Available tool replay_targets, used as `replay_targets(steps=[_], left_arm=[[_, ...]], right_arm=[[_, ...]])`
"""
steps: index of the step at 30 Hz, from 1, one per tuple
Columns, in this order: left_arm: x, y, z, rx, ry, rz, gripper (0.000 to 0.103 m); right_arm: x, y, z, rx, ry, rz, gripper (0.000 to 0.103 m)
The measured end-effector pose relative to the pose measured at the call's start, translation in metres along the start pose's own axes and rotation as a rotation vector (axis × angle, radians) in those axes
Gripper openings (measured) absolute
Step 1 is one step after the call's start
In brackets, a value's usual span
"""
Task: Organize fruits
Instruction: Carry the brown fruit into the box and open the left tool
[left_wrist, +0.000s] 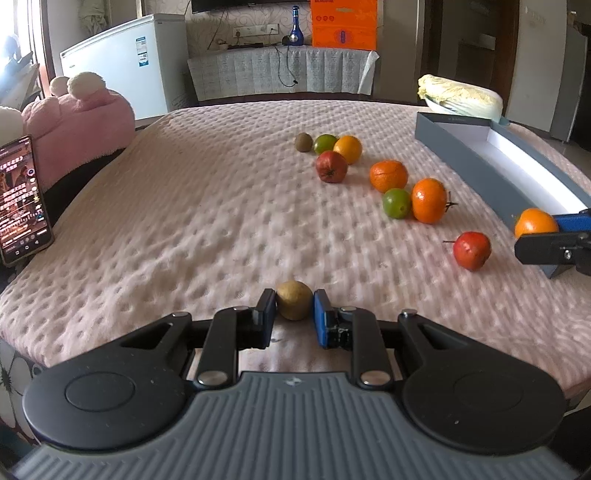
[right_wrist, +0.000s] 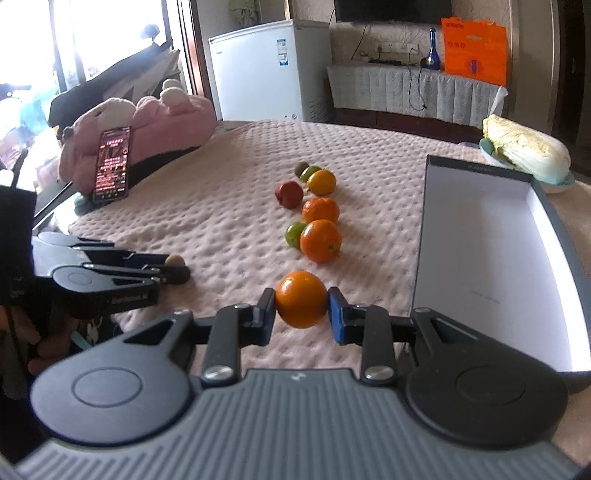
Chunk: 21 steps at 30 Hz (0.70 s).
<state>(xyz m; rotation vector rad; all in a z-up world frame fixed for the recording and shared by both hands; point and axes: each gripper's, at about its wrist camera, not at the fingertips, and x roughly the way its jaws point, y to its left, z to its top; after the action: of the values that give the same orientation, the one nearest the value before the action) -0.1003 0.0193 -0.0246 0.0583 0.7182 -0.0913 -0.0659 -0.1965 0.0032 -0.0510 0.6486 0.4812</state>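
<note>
2 grippers each clamp 1 fruit: the left gripper has its fingers closed on a kiwi low over the bench, and the right gripper pinches an orange just beside the box, likely its destination. 8 loose fruits, including a red apple, lie clustered beside the box, within easy reach.

Right gripper is cut off by the left wrist view's right edge, its fingers covering part of the orange fruit. Behind that fruit, the grey box loses its near end to the same edge. In the right wrist view, the small brown fruit is mostly hidden by the left gripper. Phone screen text is too small to read.
</note>
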Motion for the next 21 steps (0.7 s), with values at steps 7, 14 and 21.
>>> replay_targets(steps=[7,14,21], left_arm=[[-0.004,-0.005,0.003,0.013,-0.024,-0.005,0.026],[-0.011,-0.011,0.013,0.011,-0.05,-0.003,0.026],[-0.017,-0.019,0.025,-0.017,-0.074,-0.026,0.026]], right_arm=[[0.0,-0.005,0.002,0.022,-0.009,-0.012,0.033],[-0.001,-0.005,0.004,0.029,-0.025,-0.005,0.033],[-0.003,-0.009,0.009,0.053,-0.052,-0.011,0.033]])
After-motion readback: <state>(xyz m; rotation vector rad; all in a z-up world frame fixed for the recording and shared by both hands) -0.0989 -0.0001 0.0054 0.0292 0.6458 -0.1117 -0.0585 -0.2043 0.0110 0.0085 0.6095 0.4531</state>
